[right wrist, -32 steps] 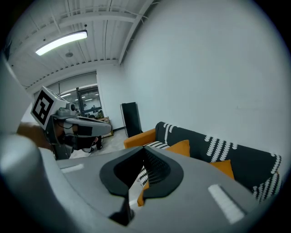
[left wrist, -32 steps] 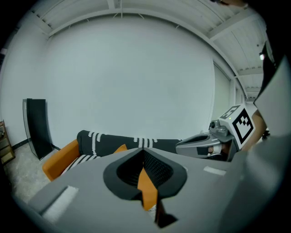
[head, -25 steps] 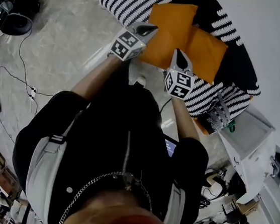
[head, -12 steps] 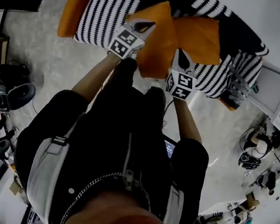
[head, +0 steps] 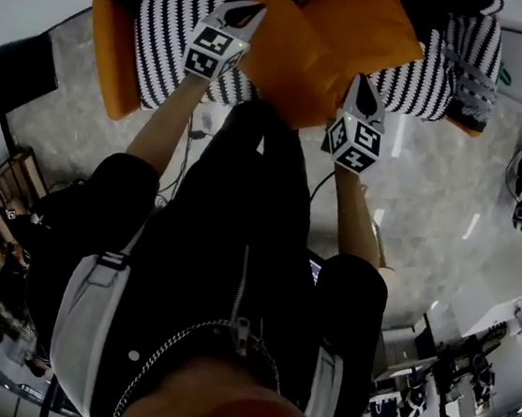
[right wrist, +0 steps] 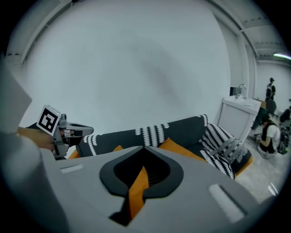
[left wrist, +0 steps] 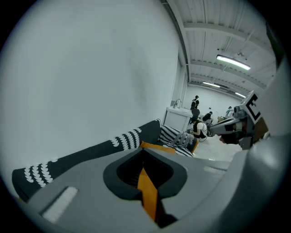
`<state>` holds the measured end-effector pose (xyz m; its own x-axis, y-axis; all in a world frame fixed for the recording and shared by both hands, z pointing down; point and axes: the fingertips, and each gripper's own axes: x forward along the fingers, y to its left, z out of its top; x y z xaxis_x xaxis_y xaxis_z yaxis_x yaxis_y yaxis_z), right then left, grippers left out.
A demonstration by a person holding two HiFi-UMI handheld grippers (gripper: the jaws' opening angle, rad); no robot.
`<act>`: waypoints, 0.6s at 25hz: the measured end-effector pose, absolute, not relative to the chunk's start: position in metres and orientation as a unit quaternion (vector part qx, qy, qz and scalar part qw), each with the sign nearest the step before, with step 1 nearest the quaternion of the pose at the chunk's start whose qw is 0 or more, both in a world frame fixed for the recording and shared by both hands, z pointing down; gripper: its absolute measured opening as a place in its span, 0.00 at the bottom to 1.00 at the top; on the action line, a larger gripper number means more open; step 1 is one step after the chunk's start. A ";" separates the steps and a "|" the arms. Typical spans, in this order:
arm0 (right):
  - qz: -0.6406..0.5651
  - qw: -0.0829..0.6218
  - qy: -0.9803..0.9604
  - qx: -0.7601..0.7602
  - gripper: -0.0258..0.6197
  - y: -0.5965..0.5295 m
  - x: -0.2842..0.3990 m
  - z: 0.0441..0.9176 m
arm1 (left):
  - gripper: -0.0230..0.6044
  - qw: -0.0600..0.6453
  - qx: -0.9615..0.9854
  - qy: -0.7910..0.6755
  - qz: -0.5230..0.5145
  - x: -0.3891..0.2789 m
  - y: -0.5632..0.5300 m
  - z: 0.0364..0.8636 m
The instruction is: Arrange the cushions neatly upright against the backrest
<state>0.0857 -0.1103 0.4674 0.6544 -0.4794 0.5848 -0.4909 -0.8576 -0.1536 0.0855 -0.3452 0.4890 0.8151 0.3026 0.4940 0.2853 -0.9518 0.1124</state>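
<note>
— Over the sofa (head: 173,36): a soft orange cushion (head: 333,42), plump with pointed corners, hanging between both tools.
— Grip check?
— The left gripper (head: 248,10) is clamped tight on a fold of orange fabric. The right gripper (head: 363,81) pinches the opposite edge, jaws closed on cloth.
— Position?
— Up in the air, clear of the backrest (right wrist: 182,129).
— And the sofa?
— Dark upholstery banded with white stripes, and an orange side panel (head: 116,62).

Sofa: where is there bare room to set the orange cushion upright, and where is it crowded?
Bare: the middle of the backrest, between the striped cushion at the left end and the striped cushions at the right end. Crowded: that right end. The orange cushion hides the seat there.
</note>
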 end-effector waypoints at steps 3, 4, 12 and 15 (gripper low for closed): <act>0.324 -0.007 -0.226 0.919 0.04 -0.083 0.090 0.480 | 0.05 -0.005 0.949 0.152 0.276 0.094 -0.346 0.505; 0.328 -0.012 -0.213 0.920 0.04 -0.074 0.091 0.487 | 0.05 -0.009 0.948 0.149 0.281 0.096 -0.348 0.513; 0.337 -0.020 -0.138 0.931 0.04 -0.035 0.093 0.535 | 0.05 -0.021 0.941 0.151 0.302 0.123 -0.362 0.560; 0.349 -0.020 -0.102 0.931 0.05 -0.019 0.091 0.561 | 0.06 -0.036 0.942 0.151 0.299 0.136 -0.364 0.573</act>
